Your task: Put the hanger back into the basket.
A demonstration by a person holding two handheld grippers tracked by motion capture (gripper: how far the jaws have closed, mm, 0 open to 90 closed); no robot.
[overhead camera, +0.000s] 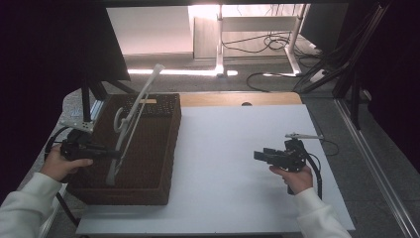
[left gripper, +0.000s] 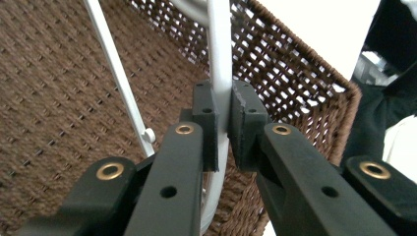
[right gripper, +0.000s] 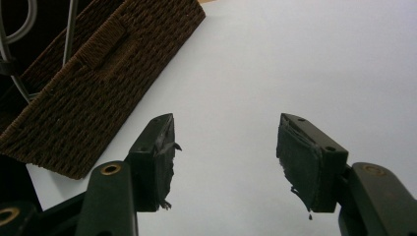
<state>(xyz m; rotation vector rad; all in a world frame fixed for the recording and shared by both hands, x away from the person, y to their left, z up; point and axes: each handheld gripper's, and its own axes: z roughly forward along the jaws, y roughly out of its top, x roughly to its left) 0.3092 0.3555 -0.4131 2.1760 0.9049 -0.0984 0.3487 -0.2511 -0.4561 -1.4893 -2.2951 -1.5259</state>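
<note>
A white plastic hanger point(overhead camera: 136, 111) slants up out of a brown woven basket point(overhead camera: 153, 148) on the left side of the white table point(overhead camera: 233, 144). My left gripper point(overhead camera: 116, 154) is shut on the hanger's thick bar low down, over the basket. In the left gripper view the pads point(left gripper: 204, 118) pinch that bar point(left gripper: 219, 49), and a thin white rod point(left gripper: 115, 64) runs beside it above the basket floor point(left gripper: 49, 88). My right gripper point(overhead camera: 257, 155) hovers open over the bare table to the right, holding nothing. Its jaws point(right gripper: 223, 132) point toward the basket's side point(right gripper: 98, 83).
A dark panel on a black stand point(overhead camera: 89, 94) rises behind the basket at the back left. A wooden strip point(overhead camera: 237, 99) borders the table's far edge. Cables point(overhead camera: 270, 42) and desk legs lie on the floor beyond. A metal rail point(overhead camera: 371, 153) runs along the right.
</note>
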